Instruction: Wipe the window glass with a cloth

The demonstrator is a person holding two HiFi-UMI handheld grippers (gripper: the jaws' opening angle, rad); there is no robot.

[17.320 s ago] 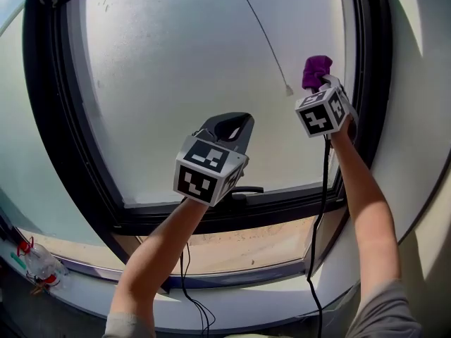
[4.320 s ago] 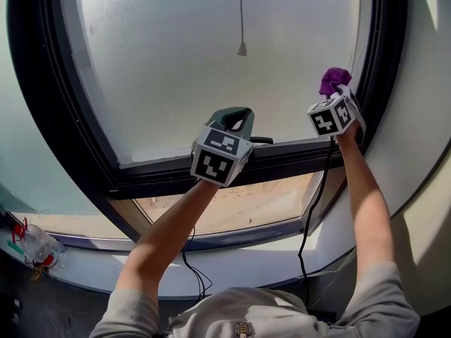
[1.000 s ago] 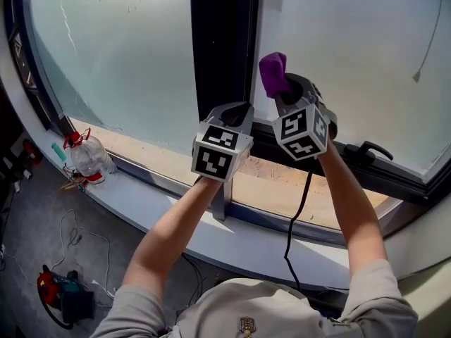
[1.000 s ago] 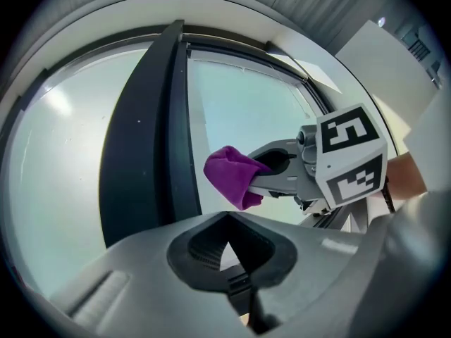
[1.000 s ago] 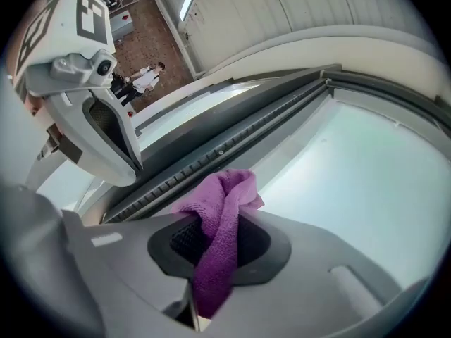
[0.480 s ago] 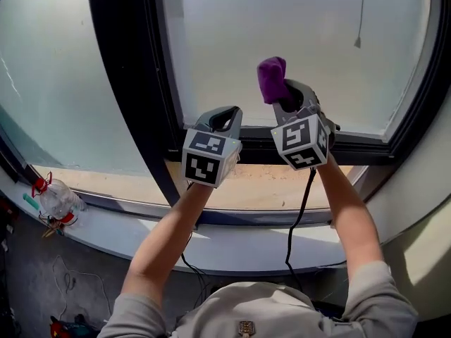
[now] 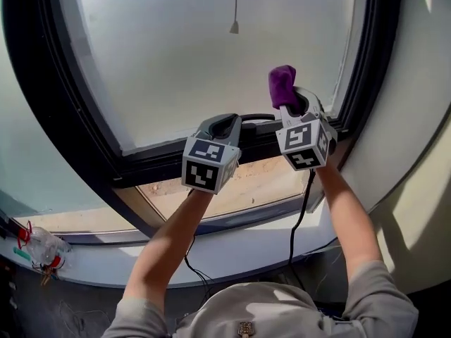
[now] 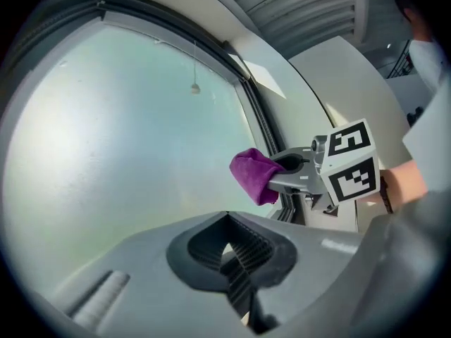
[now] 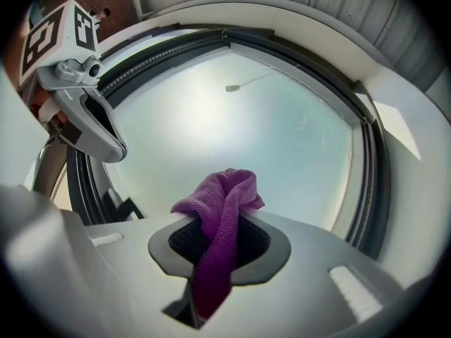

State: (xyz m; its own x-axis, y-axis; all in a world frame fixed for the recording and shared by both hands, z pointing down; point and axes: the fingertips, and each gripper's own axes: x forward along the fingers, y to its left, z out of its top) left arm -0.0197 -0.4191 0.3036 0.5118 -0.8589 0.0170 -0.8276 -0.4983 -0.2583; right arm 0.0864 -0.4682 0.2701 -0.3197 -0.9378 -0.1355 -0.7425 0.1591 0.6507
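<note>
- Right gripper view: the right gripper [image 9: 217,239] has its jaws clamped on a purple cloth [image 9: 224,206]. The cloth's bunched end stands up past the jaw tips, and a strip of it runs down between them.
- The cloth points at the frosted window glass [image 7: 211,62]. Whether it touches the pane cannot be told.
- In the head view the cloth sits at about 1 o'clock from the centre, near the pane's lower right corner.
- The left gripper [image 8: 231,258] has its jaws together with nothing between them. It is held near the centre of the head view, at 9 o'clock of the right gripper and apart from it.
- A dark handle [image 7: 257,117] lies along the black window frame [image 7: 84,136] between the two grippers.
- A cord pull [image 7: 233,27] hangs against the glass at 12 o'clock.
- Below the frame runs a tan sill [image 7: 239,187].
- A plastic bottle [image 7: 44,248] lies at 8 o'clock.
</note>
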